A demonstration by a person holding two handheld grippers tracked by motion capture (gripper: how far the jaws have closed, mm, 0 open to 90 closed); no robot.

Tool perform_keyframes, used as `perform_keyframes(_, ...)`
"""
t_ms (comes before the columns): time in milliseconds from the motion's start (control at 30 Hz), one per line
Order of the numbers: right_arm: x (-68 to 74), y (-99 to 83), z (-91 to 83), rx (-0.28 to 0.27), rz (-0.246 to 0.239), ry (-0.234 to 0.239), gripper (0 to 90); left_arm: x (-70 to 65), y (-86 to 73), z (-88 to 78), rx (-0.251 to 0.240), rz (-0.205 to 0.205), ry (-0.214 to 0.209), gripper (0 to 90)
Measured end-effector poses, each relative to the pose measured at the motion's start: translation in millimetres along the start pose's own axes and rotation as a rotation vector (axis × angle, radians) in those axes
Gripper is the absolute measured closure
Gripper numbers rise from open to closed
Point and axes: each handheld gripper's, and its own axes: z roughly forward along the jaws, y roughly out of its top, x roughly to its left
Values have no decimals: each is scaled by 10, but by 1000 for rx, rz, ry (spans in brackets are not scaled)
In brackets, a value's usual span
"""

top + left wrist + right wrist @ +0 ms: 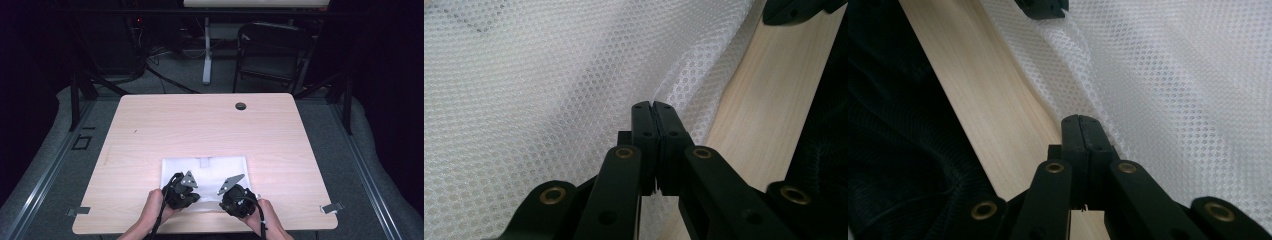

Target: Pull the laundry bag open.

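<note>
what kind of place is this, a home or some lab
Most likely a lab or recording room: a bare wooden table inside a black metal frame, cables across the grey floor, and a folding chair behind.

White mesh cloth lies flat at table's near edge; near hem apparently lifted.

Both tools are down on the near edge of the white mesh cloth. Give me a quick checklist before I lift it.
1. Left tool shut on the mesh cloth edge: ok.
2. Right tool shut at the cloth's near edge: ok; whether mesh is caught between the jaws: cannot tell.
3. The two tools spaced apart along the near edge in the high view: ok.
4. Cloth lying flat on the table: mostly ok, with a fold raised at each tool.
5. Far half of the table bare: ok.
</note>
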Motion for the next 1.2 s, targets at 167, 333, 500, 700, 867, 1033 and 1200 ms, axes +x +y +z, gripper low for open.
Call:
perform_keyframes(167, 21, -2, 113, 24, -23, -23, 900, -2, 3, -18, -20, -7, 3, 888)
perform_keyframes(333, 27, 3, 189, 23, -45, -60, 900, 2, 6, -31, -24, -5, 1, 888)
perform_keyframes(500, 3, 6, 261, 22, -51, -86, 900, 1, 6, -38, -34, -15, 1, 888)
perform_keyframes(700, -22, -25, 351, 61, -57, -85, 900, 5, 12, -49, -31, -9, 2, 889)
perform_keyframes(867, -25, -24, 352, 64, -51, -84, 900, 19, 14, -68, -32, -8, 11, 889)
perform_keyframes(1033, -29, -23, 350, 69, -41, -73, 900, 35, 24, -110, -44, -21, 18, 890)
perform_keyframes(1200, -23, -28, 344, 76, -38, -70, 900, 41, 43, -135, -56, -32, 32, 891)
